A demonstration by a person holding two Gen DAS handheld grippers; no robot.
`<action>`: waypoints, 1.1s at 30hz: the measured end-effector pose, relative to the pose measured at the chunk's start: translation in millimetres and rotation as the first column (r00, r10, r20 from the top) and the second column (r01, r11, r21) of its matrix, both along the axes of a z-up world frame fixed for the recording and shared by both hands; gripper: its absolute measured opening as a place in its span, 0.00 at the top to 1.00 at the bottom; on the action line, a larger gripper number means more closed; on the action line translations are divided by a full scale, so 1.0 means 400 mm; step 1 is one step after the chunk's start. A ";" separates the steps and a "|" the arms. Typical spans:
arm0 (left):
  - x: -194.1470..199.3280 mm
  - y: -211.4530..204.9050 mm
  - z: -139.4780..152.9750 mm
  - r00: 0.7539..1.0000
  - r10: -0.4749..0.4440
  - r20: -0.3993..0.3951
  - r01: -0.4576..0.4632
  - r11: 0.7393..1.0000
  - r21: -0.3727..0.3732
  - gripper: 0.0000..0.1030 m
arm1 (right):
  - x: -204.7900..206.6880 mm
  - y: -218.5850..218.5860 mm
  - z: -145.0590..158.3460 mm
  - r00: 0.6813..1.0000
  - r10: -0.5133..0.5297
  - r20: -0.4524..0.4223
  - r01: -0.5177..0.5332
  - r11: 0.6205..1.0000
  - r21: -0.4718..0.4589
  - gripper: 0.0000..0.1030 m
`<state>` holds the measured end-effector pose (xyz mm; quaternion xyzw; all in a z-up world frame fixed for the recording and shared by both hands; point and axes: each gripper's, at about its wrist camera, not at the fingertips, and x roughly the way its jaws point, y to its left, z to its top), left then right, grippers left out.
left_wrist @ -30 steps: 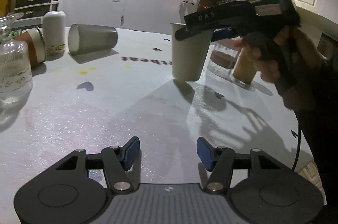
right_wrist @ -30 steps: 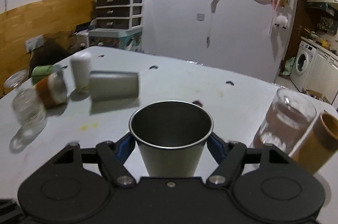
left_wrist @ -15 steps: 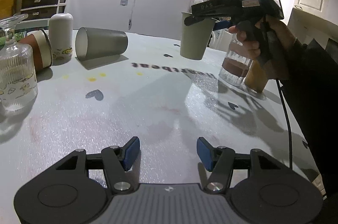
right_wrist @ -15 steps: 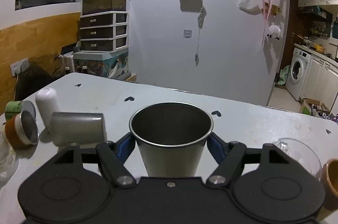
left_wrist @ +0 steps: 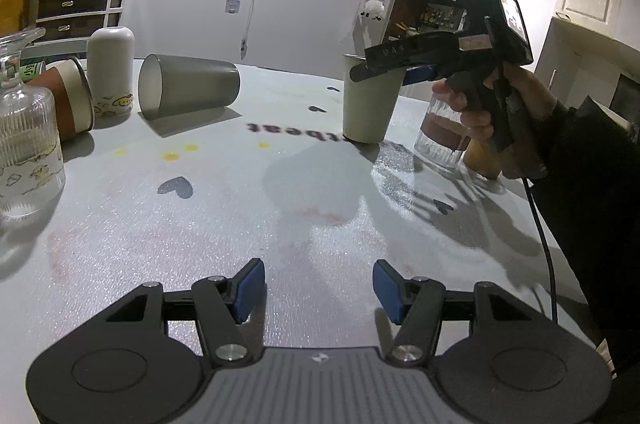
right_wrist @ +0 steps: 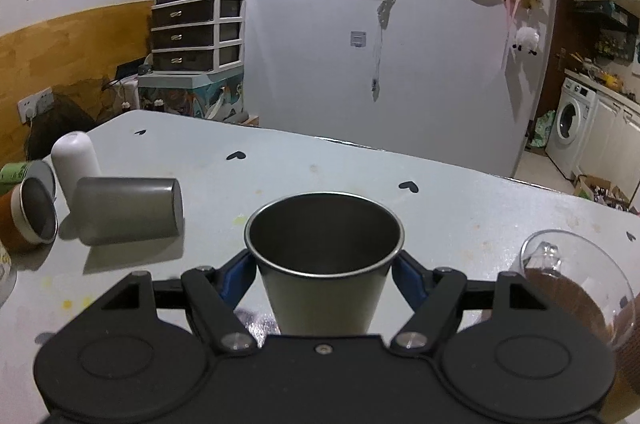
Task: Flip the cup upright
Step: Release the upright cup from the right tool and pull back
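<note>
While the right gripper (right_wrist: 323,274) clamped the steel cup (right_wrist: 324,260) just below its rim, the cup stood upright on the table (left_wrist: 240,208), mouth up, nothing inside. Off to that gripper's right, a clear glass (right_wrist: 576,288) held brown contents; to its left a second grey cup (right_wrist: 128,210) lay on its side beside a white bottle (right_wrist: 76,160). Left gripper (left_wrist: 319,290) hung wide apart over bare table, holding nothing.
</note>
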<state>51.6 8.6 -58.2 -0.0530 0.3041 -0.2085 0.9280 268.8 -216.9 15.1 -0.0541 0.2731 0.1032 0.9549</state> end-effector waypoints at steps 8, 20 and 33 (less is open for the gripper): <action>0.000 0.000 0.000 1.000 0.002 0.002 -0.002 1.000 0.001 0.41 | -0.013 -0.008 -0.012 0.999 0.004 -0.036 -0.006 0.999 -0.051 0.29; -0.002 -0.002 -0.001 1.000 -0.001 0.003 0.001 1.000 0.002 0.40 | 0.001 0.005 -0.066 0.997 -0.019 -0.073 0.014 0.997 -0.071 0.33; -0.001 -0.001 -0.002 1.000 0.001 0.001 -0.001 1.000 0.004 0.40 | -0.001 0.002 -0.063 0.995 -0.053 -0.087 0.046 0.996 -0.080 0.24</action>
